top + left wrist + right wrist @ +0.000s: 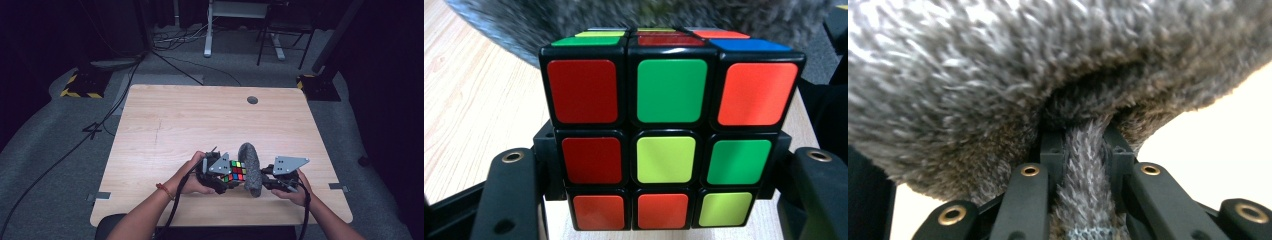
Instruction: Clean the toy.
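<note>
Near edge of the pale wood-grain table (165,120), centre. Left gripper (226,175) holds a puzzle cube (235,171): glossy black plastic body, rounded-corner stickers in red, green, orange, yellow, one blue on top. In the left gripper view the cube (669,125) sits squarely between the two matte black jaws, which press on its lower side edges (brass rivets show on each jaw arm). Grip looks firm, cube upright.

Right gripper (265,177) is clamped on a grey fuzzy cloth (251,169): shaggy pile, mottled dark and light fibres, standing up in a rounded hump just right of the cube and touching it. In the right gripper view a narrow pinched fold of the cloth (1083,190) runs between the near-shut jaws, the rest billowing above in a thick soft mass.

Grey triangular plates top both grippers. Person's hands (192,182) come in from the near side; a reddish band circles the left wrist. A small round grommet (252,100) sits far right in the tabletop.
</note>
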Action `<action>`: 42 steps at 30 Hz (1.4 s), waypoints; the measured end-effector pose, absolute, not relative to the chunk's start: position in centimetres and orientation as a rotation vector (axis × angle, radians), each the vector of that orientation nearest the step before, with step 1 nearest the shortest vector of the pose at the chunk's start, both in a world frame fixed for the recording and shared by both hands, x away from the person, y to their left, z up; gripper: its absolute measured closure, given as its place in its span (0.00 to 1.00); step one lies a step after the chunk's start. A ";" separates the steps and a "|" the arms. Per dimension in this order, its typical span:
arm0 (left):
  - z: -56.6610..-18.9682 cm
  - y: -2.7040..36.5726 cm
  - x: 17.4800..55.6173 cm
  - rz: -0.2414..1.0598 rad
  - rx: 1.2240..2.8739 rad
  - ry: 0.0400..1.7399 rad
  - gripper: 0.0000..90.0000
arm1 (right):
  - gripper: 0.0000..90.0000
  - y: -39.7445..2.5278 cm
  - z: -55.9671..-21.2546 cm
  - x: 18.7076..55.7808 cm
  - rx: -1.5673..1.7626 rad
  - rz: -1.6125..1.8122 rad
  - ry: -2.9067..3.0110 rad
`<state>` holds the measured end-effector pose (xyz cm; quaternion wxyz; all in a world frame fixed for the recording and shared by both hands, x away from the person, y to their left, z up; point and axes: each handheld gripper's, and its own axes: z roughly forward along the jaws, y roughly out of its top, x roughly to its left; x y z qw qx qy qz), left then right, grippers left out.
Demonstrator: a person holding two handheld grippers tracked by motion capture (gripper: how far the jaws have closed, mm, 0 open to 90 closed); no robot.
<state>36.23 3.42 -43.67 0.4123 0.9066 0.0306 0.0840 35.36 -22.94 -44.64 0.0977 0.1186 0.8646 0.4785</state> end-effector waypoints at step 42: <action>-44.1 2.6 35.9 0.229 2.315 0.076 0.37 | 0.86 -22.3 -44.7 35.1 0.320 1.394 2.590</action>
